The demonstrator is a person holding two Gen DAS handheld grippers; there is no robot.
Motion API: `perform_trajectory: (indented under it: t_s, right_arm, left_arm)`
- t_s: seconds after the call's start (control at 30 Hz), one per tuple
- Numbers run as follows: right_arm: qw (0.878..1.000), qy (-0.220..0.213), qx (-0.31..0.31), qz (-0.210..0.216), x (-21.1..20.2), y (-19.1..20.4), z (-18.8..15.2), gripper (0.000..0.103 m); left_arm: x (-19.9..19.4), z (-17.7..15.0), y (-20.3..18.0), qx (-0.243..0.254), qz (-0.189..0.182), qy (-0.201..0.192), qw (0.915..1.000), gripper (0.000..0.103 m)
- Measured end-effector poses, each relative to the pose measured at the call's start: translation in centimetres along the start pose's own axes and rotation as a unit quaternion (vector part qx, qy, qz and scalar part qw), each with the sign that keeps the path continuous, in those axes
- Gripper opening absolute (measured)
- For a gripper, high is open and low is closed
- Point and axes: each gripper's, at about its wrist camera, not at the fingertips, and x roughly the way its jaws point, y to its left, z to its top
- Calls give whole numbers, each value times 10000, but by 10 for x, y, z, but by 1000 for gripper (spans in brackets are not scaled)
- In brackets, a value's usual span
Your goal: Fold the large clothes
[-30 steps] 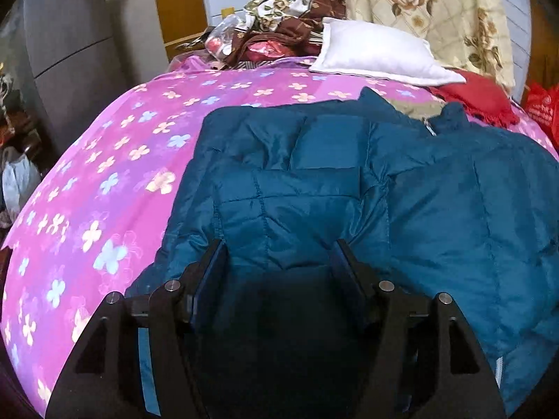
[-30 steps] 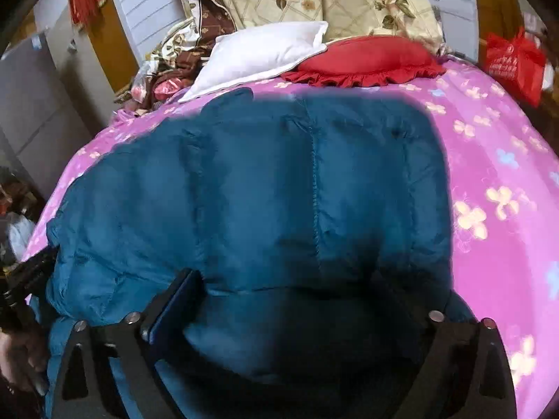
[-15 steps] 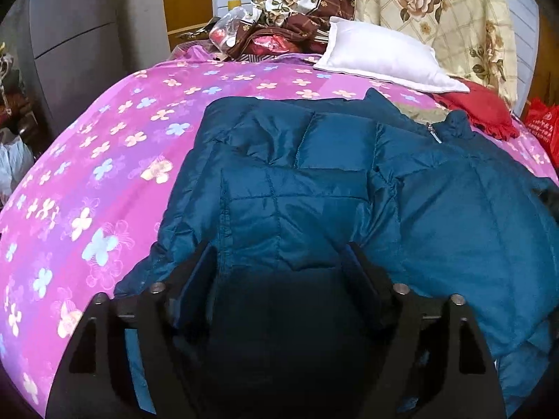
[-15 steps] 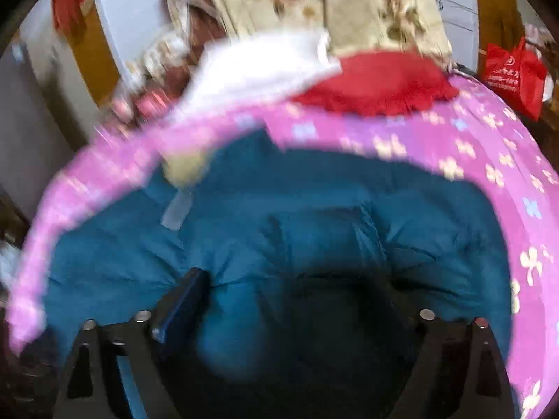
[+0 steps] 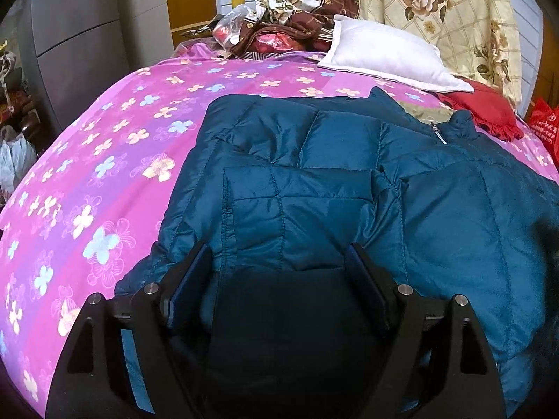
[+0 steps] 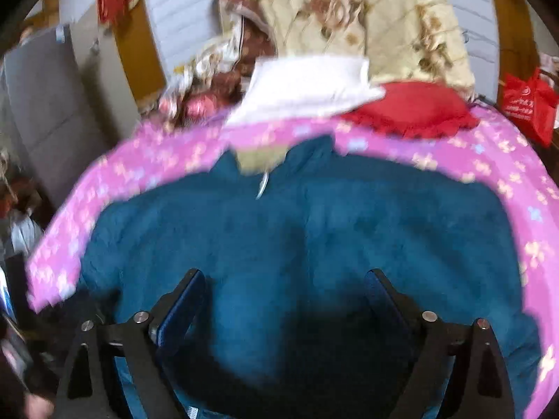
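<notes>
A teal quilted jacket (image 5: 454,216) lies spread on the pink flowered bed sheet (image 5: 104,160), collar and zip pull (image 5: 441,135) toward the pillows. One sleeve (image 5: 297,192) is folded across its front. My left gripper (image 5: 278,246) hovers over the lower part of that sleeve, open, with its pads off the fabric. In the blurred right wrist view the jacket (image 6: 349,227) fills the middle, with its zip (image 6: 262,185) at the top. My right gripper (image 6: 283,274) stands open above the jacket's lower part, both fingers bare.
At the head of the bed lie a white pillow (image 5: 384,56), a red cushion (image 5: 482,108) and a heap of patterned cloths (image 5: 286,24), under a rose-print blanket (image 5: 436,10). A grey cabinet (image 5: 77,28) stands left of the bed, a red bag (image 5: 545,129) to its right.
The right gripper has pulled back over the jacket. Fabric that hid its right finger is gone, and the collar has come into view. The left jaws have widened a little.
</notes>
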Motion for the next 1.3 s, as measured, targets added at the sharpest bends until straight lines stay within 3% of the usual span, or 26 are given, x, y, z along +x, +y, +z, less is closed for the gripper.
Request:
perform_trajectory:
  t_s: [0.07, 0.33, 0.43, 0.53, 0.67, 0.8, 0.9, 1.03, 1.2, 1.3]
  right_arm:
    - [9998, 78, -47, -194, 18, 0, -14, 103]
    - [9997, 142, -84, -155, 18, 2, -17, 103]
    - [9991, 296, -148, -277, -9, -3, -12, 99]
    - [9993, 247, -155, -247, -63, -18, -24, 99]
    - [9954, 907, -282, -122, -119, -51, -78, 99]
    - [9810, 1909, -331, -102, -148, -87, -150, 99]
    - [9839, 1707, -341, -411, -189, -111, -183, 99]
    - [9918, 1128, 585, -108, -242, -147, -207, 99]
    - [9807, 1635, 862, 633, -242, -158, -247, 99]
    - [9764, 1720, 599, 1158, -242, -149, -255, 101]
  left_arm:
    - [1, 0, 1, -21, -21, 9, 10000, 81]
    - [1, 1, 2, -70, 4, 34, 10000, 85]
    - [-15, 2, 13, -3, -104, 48, 9999, 84]
    - [-41, 4, 33, 7, -176, 170, 9997, 85]
    - [-76, -9, 61, 483, -243, 440, 9976, 84]
    - [-111, -41, 102, 884, -281, 700, 9932, 85]
    - [-135, -63, 135, 957, -109, 684, 9930, 84]
    - [-158, -91, 167, 924, 38, 672, 9934, 85]
    - [-173, -114, 191, 806, -153, 777, 9936, 85]
    - [-176, -124, 205, 637, -125, 803, 9947, 85]
